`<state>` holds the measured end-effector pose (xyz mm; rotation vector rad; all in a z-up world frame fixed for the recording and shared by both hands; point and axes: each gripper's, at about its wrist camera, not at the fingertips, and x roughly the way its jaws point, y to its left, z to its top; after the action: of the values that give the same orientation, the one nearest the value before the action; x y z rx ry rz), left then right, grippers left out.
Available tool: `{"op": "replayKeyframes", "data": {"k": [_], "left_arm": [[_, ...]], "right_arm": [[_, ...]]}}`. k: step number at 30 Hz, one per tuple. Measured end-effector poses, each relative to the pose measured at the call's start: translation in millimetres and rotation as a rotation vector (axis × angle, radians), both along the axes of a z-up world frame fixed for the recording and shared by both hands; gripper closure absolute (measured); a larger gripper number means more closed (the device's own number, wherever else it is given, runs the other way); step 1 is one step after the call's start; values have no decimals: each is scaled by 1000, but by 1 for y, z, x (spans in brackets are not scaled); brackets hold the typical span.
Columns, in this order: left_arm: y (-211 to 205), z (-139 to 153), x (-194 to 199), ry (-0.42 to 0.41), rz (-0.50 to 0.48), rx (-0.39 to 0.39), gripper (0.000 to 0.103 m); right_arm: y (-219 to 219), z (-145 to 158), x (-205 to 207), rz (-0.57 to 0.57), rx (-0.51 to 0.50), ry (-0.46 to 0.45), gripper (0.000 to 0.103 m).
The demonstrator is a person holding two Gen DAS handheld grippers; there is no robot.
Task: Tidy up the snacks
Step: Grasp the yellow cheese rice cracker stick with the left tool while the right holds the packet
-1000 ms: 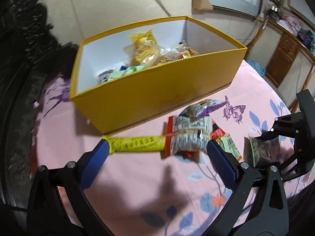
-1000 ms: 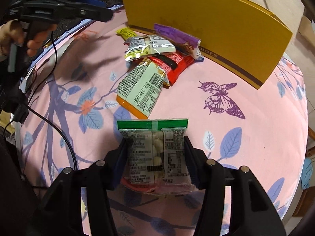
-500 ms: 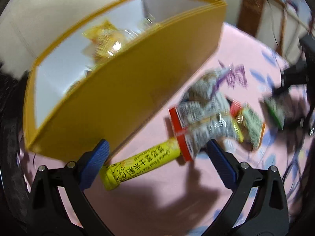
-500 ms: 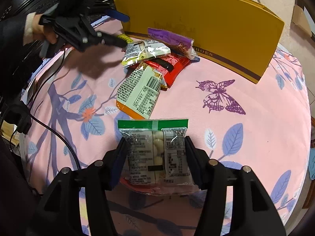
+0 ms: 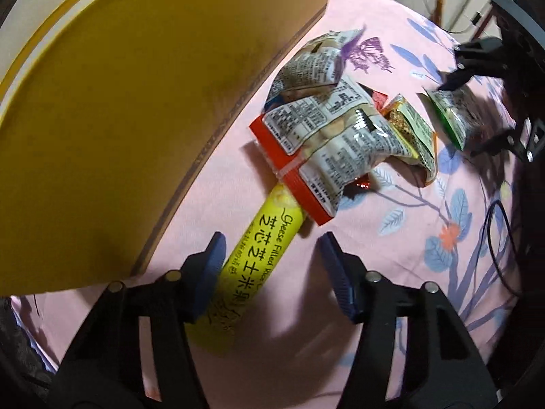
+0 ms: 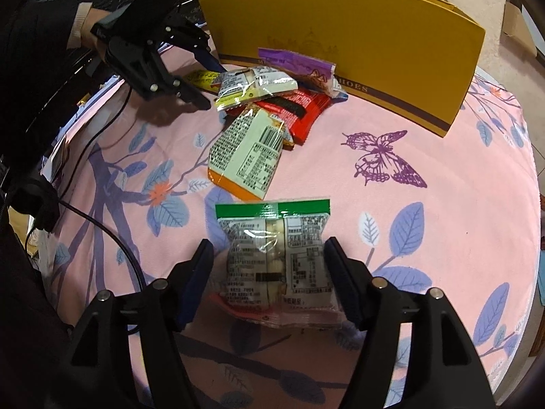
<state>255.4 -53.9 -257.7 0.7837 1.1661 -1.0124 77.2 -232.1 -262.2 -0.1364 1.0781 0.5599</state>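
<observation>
The left tool (image 5: 270, 266) hangs low over the counter (image 5: 391, 259), its jaws apart and straddling the yellow stick (image 5: 252, 262). The left pad looks to be touching or just beside the wrapper; the right pad is well clear. The stick lies just in front of the yellow box (image 5: 119, 112), its far end tucked under the red-edged pack (image 5: 327, 150).

To do this grasp well, I would centre the jaws across the stick's width, close gently so the filling is not crushed, then draw it back out from under the pack before lifting, or the pile may drag along. Keep the left finger off the box wall.

The right tool (image 6: 269, 272) has its jaws around the green-topped pack (image 6: 277, 259), pads at or very near both edges; it looks gripped, though firm contact is hard to confirm. That pack seems raised off the cloth, well apart from the pile.

Counted from the right view: one box, one yellow stick, and about five packs in the pile — a clear-and-yellow one (image 6: 255, 85), a purple one (image 6: 296, 64), a red one (image 6: 299, 109), the orange-edged one (image 6: 248, 153), plus a small orange corner I cannot separate for certain. One more sits in the right tool.
</observation>
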Motion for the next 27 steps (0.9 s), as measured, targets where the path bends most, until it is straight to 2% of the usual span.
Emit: {"op": "replayKeyframes", "data": {"k": [2, 7, 10, 13, 14, 18, 27], "left_arm": [[-1, 3, 1, 9, 39, 12, 47], [0, 10, 17, 26, 181, 7, 69], [6, 10, 17, 37, 216, 13, 81], [8, 11, 4, 32, 235, 16, 81], [8, 12, 0, 35, 251, 13, 81], [3, 15, -9, 43, 327, 0, 81], [28, 6, -40, 62, 490, -62, 82]], "right_arm": [[5, -1, 0, 13, -14, 0, 29], [2, 0, 0, -5, -13, 3, 29], [-1, 0, -1, -15, -6, 7, 29], [-1, 0, -3, -12, -52, -19, 38], [-2, 0, -3, -9, -71, -29, 45], [-11, 3, 2, -32, -51, -3, 56], [-8, 14, 1, -10, -58, -24, 60]]}}
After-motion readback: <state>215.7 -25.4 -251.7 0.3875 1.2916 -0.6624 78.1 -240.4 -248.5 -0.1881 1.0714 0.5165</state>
